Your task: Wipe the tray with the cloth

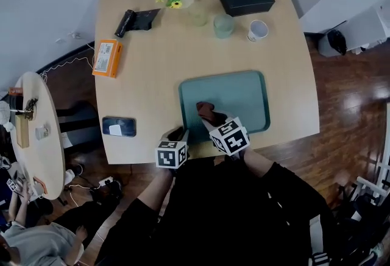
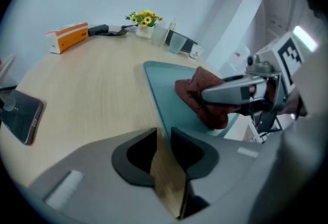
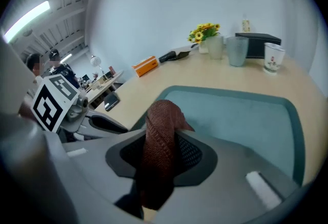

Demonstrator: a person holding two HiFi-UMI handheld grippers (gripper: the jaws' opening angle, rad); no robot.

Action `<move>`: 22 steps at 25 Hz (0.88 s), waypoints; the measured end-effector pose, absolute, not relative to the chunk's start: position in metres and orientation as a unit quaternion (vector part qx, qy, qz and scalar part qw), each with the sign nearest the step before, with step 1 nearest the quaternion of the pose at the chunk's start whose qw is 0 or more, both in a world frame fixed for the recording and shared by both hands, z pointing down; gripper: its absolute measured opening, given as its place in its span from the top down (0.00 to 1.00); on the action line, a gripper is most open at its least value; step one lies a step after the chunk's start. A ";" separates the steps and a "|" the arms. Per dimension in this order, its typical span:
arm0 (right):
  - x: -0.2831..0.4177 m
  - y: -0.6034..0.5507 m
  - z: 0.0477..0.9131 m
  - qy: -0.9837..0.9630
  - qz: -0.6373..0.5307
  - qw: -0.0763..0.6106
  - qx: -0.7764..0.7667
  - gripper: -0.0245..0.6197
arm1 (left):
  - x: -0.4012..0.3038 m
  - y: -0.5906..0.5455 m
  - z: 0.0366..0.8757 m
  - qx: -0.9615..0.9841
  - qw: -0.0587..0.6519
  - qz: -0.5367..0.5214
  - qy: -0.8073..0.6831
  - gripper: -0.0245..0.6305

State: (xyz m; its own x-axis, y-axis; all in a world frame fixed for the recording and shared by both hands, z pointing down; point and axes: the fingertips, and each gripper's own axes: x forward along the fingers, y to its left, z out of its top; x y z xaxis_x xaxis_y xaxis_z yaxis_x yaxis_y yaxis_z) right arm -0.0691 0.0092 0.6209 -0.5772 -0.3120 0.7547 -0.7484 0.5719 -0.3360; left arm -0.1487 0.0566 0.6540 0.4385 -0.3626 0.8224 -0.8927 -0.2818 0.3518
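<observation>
Right gripper view settles the grip for you: your right gripper (image 3: 163, 142) is clamped on the rust-brown cloth (image 3: 160, 115), which bunches up between the jaws and pokes out past the tips.

Agreed, and the head view shows you where that puts it: the cloth is down on the teal tray (image 1: 244, 97), in its near-left part. The tray lies at the near edge of the table (image 1: 152, 76). By my reading the wipe has barely begun, so most of that surface is yours to cover.

Mind the bunching, though. A wad like that touches only a small patch. Drop your wrist so more fabric lies flat, and press lightly.

Then work in overlapping passes, from the near-left toward the far-right corner, and run along the raised rim last.

Your left gripper (image 2: 163, 130) has its jaws a narrow way apart with nothing between them, right at the tray's near-left corner. Whether it touches the rim, I can't quite tell from this angle.

Use it anyway. A light tray on smooth wood will probably slide under a push, so brace that corner before you stroke away from yourself.

And stop short of the far rim: the glass (image 1: 223, 25) and the mug (image 1: 258, 30) stand not far beyond it.
</observation>
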 end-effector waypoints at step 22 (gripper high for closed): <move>0.028 0.033 0.611 -0.790 0.388 0.303 0.365 0.77 | -0.135 0.059 0.652 0.691 0.467 0.273 -0.480 0.87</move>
